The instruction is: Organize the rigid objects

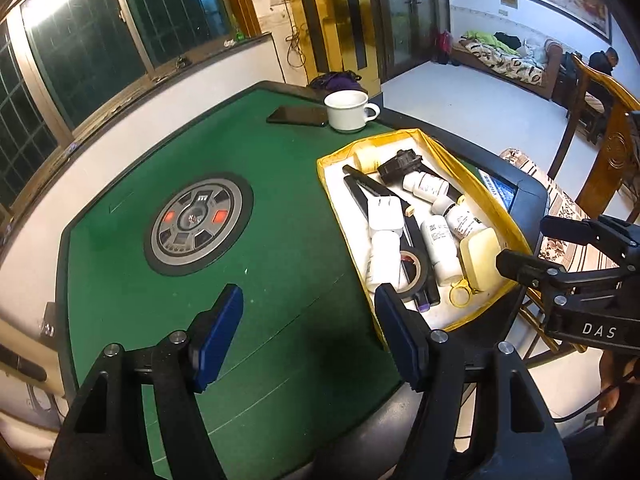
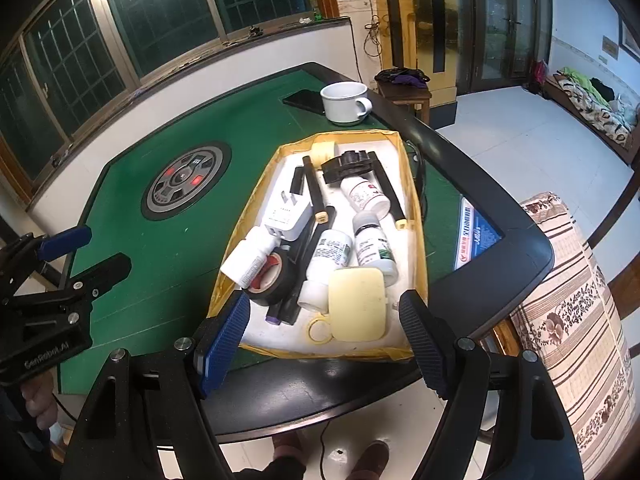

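Observation:
A yellow-rimmed tray [image 2: 416, 208] [image 1: 492, 208] sits at the right side of the green table. It holds white bottles [image 2: 332, 248] [image 1: 440, 240], a white plug adapter [image 2: 286, 216] [image 1: 386, 216], a black tape roll [image 2: 274, 280] [image 1: 414, 272], a pale yellow box [image 2: 358, 304] [image 1: 482, 256], black sticks and a black clip. My left gripper [image 1: 308, 312] is open and empty over the felt left of the tray. My right gripper [image 2: 326, 314] is open and empty just above the tray's near edge.
A white mug [image 2: 344, 100] [image 1: 350, 110] and a dark phone [image 1: 298, 116] [image 2: 302, 98] sit at the table's far edge. A round control hub [image 1: 198, 220] [image 2: 186, 182] is in the table's middle. A striped cushioned chair [image 2: 576, 312] stands right of the table.

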`<state>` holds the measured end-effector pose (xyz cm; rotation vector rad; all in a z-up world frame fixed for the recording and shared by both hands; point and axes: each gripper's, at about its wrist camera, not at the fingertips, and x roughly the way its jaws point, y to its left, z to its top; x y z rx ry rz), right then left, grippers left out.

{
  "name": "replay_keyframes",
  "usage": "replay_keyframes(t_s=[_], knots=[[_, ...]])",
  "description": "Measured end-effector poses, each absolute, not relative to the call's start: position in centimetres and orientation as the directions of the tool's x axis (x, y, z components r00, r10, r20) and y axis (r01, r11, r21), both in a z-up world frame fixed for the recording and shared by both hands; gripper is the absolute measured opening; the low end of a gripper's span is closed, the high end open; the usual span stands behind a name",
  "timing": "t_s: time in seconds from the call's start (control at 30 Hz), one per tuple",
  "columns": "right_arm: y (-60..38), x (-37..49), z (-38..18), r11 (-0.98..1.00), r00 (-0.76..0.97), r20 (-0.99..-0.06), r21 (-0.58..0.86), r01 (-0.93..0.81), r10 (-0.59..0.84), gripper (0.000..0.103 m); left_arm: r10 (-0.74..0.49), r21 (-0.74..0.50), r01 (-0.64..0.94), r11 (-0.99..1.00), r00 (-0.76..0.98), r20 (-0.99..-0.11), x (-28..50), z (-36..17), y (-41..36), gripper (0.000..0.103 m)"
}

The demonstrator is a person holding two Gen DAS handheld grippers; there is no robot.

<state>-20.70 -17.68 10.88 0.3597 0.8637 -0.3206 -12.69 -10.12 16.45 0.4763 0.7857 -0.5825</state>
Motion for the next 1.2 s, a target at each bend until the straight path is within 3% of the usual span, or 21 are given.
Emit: replay_keyframes(t_s=[1.0, 1.2], knots=[[-19.5, -21.6, 10.9, 0.865, 0.582, -0.792, 0.152, 0.479, -0.183, 0.072, -0.356, 0.19, 0.72, 0.667, 0.533, -0.768, -13.1, 15.4, -13.5, 0.068], [-19.8, -21.8, 10.8, 0.864, 0.581, -0.793, 0.152, 0.48, -0.183, 0.072, -0.403, 0.129, 0.742, 0.658, 0.491, -0.772, -13.4, 15.6, -13.6, 0.068]])
